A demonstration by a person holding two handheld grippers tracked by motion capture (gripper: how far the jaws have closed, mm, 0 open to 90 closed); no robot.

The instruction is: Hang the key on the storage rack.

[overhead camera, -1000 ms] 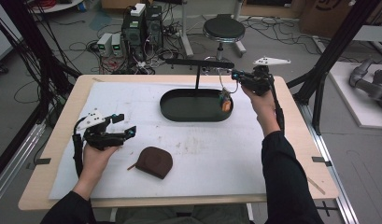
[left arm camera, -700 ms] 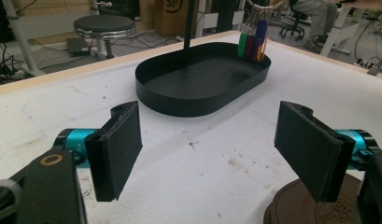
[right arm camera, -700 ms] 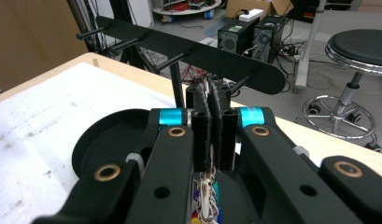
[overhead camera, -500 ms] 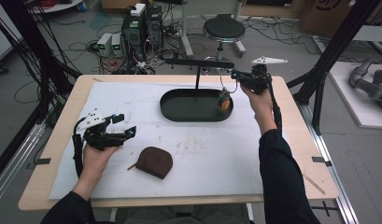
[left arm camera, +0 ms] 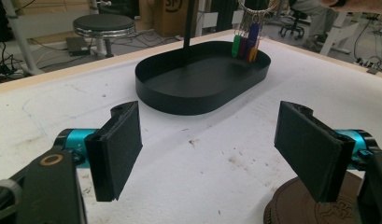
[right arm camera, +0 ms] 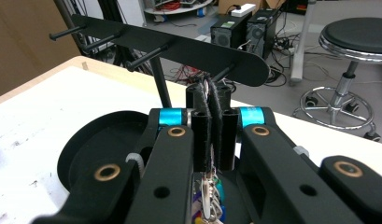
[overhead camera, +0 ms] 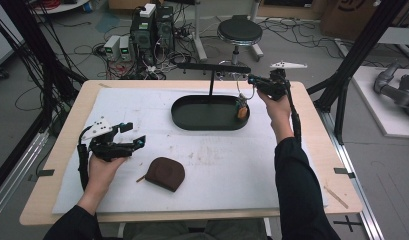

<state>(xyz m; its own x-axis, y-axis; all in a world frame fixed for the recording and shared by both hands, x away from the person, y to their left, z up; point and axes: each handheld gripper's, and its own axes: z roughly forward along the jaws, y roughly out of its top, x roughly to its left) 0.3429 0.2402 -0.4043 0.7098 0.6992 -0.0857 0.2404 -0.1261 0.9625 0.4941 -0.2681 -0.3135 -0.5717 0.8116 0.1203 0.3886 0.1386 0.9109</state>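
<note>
A bunch of keys on a metal ring with coloured plastic tags (overhead camera: 241, 107) hangs at the right end of the black oval metal tray (overhead camera: 192, 118), its tags just above or inside the tray's right rim; whether they touch the floor of the tray cannot be told. In the left gripper view the same bunch (left arm camera: 247, 41) shows green, purple, blue and orange tags dangling from a wire ring at the far end of the tray (left arm camera: 170, 93).

The right gripper (overhead camera: 253, 80) holds the ring: in the right gripper view its two black jaws are pressed together with the ring's metal pinched between them (right arm camera: 210, 133), and the tags hang below. The jaws point left toward the black hook rail on a thin post (overhead camera: 212, 67) that rises from the tray's far side, with the tips close to the rail's right end (right arm camera: 244, 67). The right hand (overhead camera: 276, 102) is raised off the table, the forearm in a dark sleeve reaching from the near right edge to the far right.

The left gripper (overhead camera: 134, 136) sits at the near left of the white table cover (overhead camera: 292, 165), level and aimed to the right and far toward the tray. Its jaws stand wide apart with nothing between them, as the left gripper view (left arm camera: 212, 149) shows. The left hand (overhead camera: 103, 167) grasps the gripper's body from below, wrist low over the table.

A brown rounded leather pouch (overhead camera: 165, 173) lies just to the right of the left gripper, near the table's near edge, apart from it.
</note>
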